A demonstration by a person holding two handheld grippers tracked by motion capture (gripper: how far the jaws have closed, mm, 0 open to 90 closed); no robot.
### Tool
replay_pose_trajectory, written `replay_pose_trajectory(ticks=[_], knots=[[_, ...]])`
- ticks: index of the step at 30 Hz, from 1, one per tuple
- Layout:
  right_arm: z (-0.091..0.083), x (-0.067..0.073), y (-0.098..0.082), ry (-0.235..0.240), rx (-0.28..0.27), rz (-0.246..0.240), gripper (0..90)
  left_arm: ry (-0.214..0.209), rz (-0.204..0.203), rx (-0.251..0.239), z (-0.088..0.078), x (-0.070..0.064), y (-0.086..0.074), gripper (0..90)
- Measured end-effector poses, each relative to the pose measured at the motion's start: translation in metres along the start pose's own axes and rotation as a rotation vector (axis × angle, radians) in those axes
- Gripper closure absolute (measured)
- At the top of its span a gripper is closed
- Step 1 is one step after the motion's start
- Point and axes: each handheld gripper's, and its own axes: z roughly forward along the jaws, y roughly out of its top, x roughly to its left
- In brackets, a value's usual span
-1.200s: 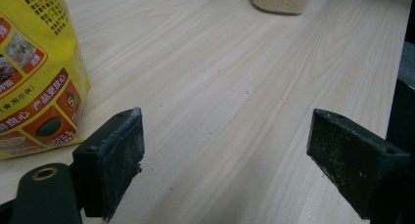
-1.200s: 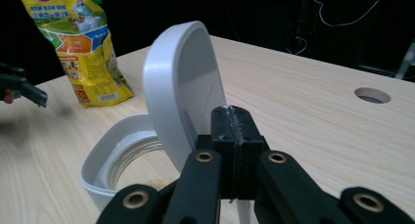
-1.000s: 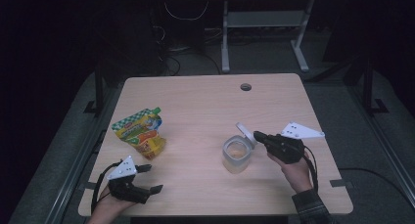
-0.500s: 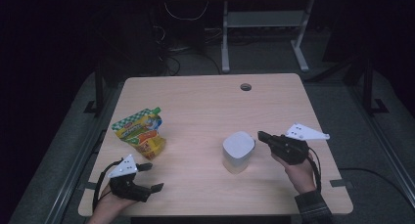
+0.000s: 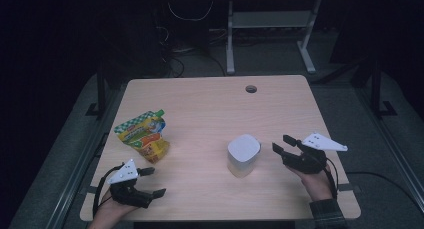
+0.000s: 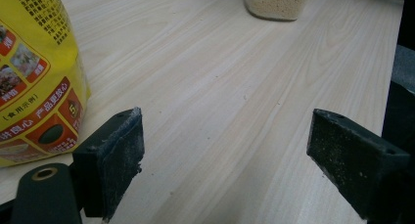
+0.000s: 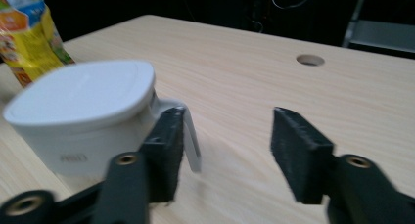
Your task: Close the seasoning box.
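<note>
A clear container with grainy contents and a white lid stands right of the table's middle. My right gripper lies just to its right. Its jaws have just been opening and stand apart with nothing between them. In the right gripper view the lid's tab hangs beside the left jaw. A yellow and green snack pouch lies at the left. My left gripper rests near the front left edge, open and empty, with the pouch beside its left jaw.
A round cable hole sits near the table's far edge. Dark floor, cables and a metal frame lie beyond the table. The container's base shows far ahead in the left gripper view.
The right gripper set the white lid on the container, then let go and drew back a little to the right with its jaws apart. The left gripper has kept still.
</note>
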Motion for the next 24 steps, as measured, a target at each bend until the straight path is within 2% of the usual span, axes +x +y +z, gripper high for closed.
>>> replay_pose_trajectory(ticks=[7,14,24], knots=[[-0.008,-0.008,-0.020,-0.055,0.033,0.025,28.6,-0.007,0.002,0.011,0.001,0.000,0.000,13.7],[-0.011,-0.011,-0.042,-0.062,0.102,0.049,17.0,-0.008,0.000,0.026,0.003,0.001,-0.001,13.6],[-0.011,-0.010,-0.060,-0.104,0.175,0.036,13.5,0.004,-0.017,0.053,0.006,0.002,-0.003,13.6]])
